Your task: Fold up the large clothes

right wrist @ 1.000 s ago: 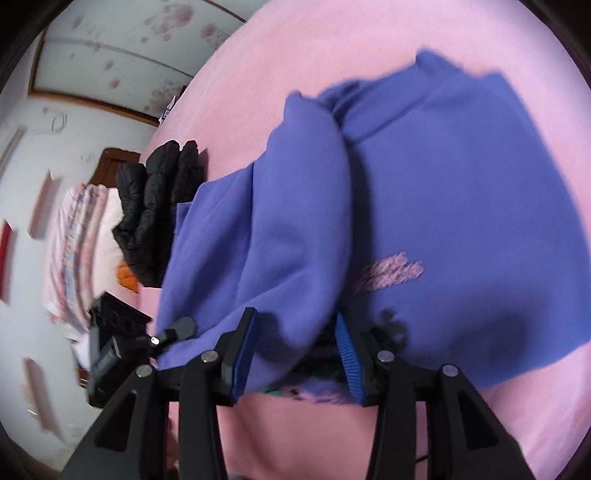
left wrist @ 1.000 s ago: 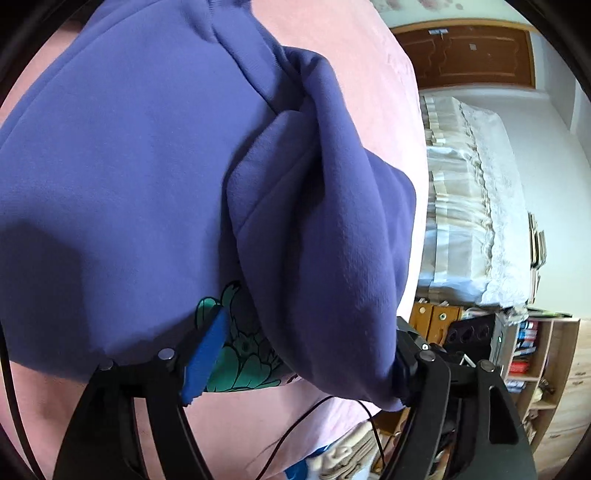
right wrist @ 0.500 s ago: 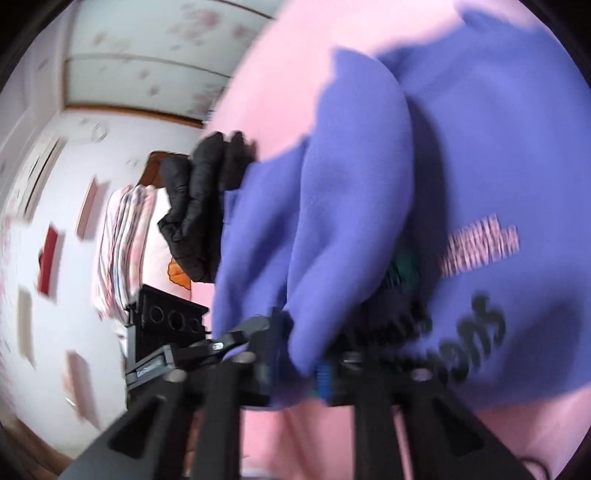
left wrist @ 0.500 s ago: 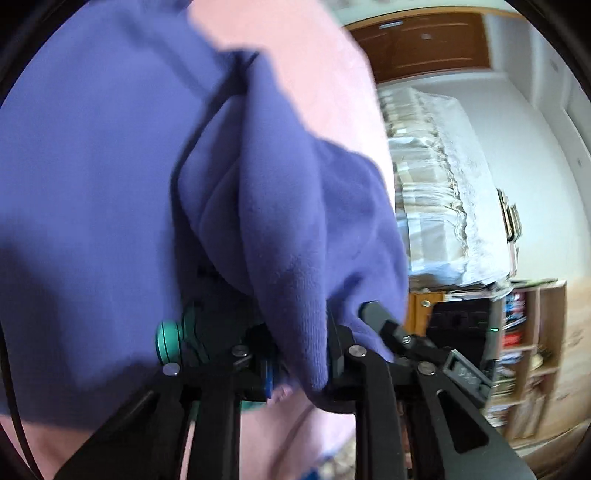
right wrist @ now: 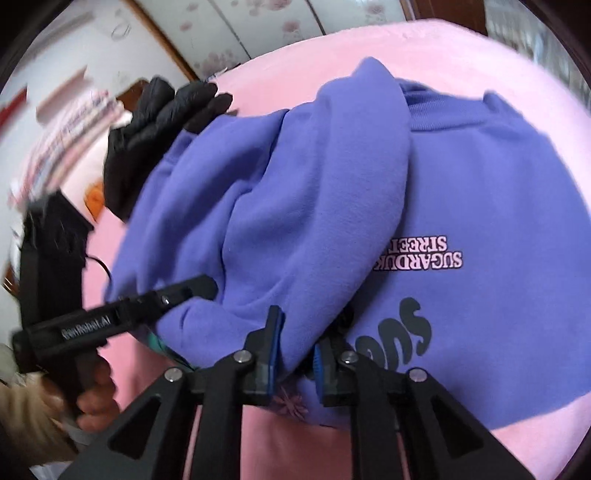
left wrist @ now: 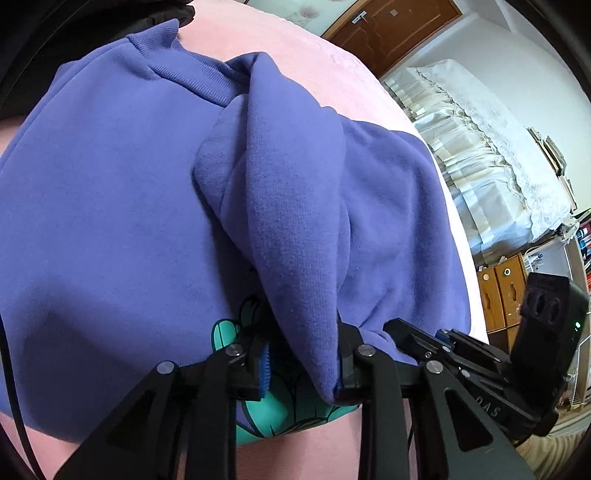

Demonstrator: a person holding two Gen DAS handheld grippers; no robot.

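Both of my tools were closed on the same purple sweatshirt [left wrist: 110,221], which lay spread on the pink bed cover [left wrist: 295,48]. My left tool [left wrist: 303,365] pinched a thick fold of the sleeve [left wrist: 295,229] between its blue pads, the cloth bunched up in a ridge that ran away from the fingers toward the ribbed collar [left wrist: 184,77]. Just under that fold a green print [left wrist: 266,410] showed on the sweatshirt's front. My right tool [right wrist: 295,354] gripped the sleeve too, from its own side, the cloth squeezed between its pads. In the right wrist view the left tool [right wrist: 192,290] touched the sleeve's edge, and the lettering [right wrist: 417,254] on the chest lay flat beside the raised fold. Some black padded garment [right wrist: 155,122] sat on the bed beyond the sweatshirt, touching its far edge. A white-draped piece of furniture [left wrist: 491,155] and a wooden door [left wrist: 391,29] stood beyond the bed.
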